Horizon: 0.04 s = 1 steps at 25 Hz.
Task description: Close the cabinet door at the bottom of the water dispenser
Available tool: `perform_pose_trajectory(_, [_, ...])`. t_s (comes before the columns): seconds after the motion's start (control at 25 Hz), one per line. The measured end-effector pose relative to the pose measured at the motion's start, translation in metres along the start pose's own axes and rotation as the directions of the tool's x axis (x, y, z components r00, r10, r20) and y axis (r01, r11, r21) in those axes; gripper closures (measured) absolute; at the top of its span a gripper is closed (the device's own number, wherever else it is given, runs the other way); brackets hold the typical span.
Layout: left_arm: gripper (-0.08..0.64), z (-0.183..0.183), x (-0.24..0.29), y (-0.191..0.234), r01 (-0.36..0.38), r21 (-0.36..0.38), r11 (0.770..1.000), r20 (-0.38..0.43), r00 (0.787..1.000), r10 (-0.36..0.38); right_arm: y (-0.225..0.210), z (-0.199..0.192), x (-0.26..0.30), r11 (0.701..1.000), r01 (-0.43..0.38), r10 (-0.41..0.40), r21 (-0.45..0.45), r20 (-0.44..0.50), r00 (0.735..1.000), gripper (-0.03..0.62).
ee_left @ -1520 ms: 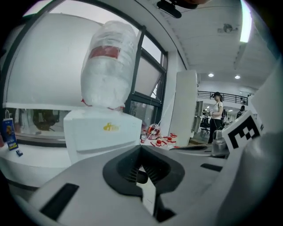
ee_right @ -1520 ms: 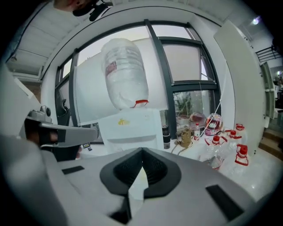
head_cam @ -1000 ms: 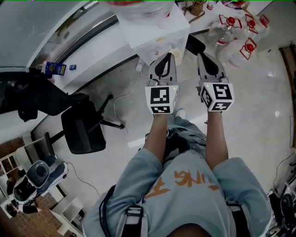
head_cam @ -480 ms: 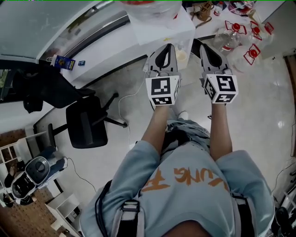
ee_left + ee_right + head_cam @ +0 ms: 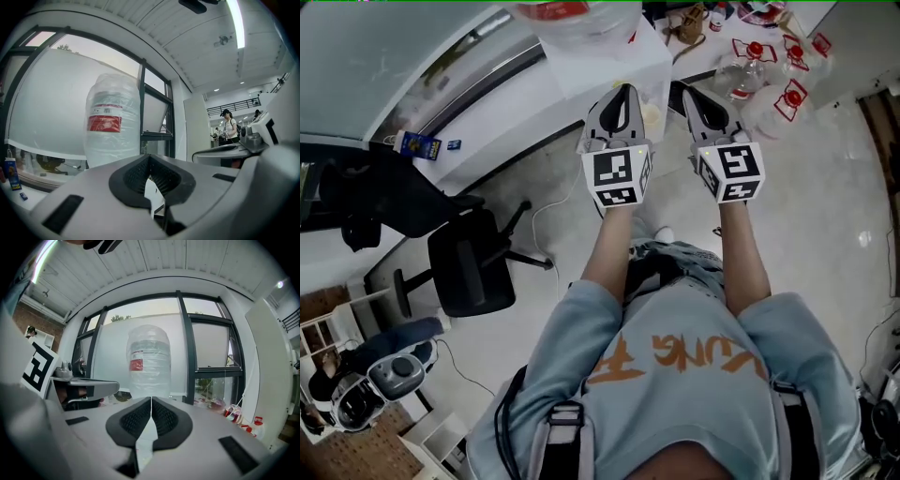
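Note:
The white water dispenser (image 5: pixel 609 58) stands at the top of the head view, with a clear bottle (image 5: pixel 567 14) bearing a red label on it. Its bottom cabinet door is hidden from above. My left gripper (image 5: pixel 623 90) and right gripper (image 5: pixel 685 92) are held side by side at about the same height, pointing at the dispenser's near side without touching it. Both are shut with nothing between the pads. In the left gripper view the bottle (image 5: pixel 112 123) rises just beyond the left gripper (image 5: pixel 149 157). In the right gripper view the bottle (image 5: pixel 149 361) stands straight ahead of the right gripper (image 5: pixel 151 399).
A black office chair (image 5: pixel 469 267) stands on the floor to my left, and a cable (image 5: pixel 546 202) runs toward the dispenser. Several empty red-capped bottles (image 5: pixel 769 84) lie to its right. A blue carton (image 5: pixel 417 143) sits on the window ledge. A person (image 5: pixel 229 127) stands far off.
Both grippers have risen together and sit closer to the dispenser's top. Their jaws have stayed shut.

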<state>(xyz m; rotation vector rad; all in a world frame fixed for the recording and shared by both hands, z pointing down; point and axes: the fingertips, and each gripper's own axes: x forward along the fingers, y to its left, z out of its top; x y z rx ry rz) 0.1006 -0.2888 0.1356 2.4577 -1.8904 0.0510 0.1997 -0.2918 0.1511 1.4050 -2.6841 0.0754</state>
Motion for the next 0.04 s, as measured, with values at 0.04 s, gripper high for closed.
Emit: perform_pose_trajectory(0.04, [0.54, 0.0026, 0.0013, -0.0001, 0.0, 0.003, 1.0, 0.006, 1.0, 0.0, 0.0016, 0.0014, -0.0006, 1.0, -0.003, 0.003, -0.003, 0.004, 1.0, 0.563])
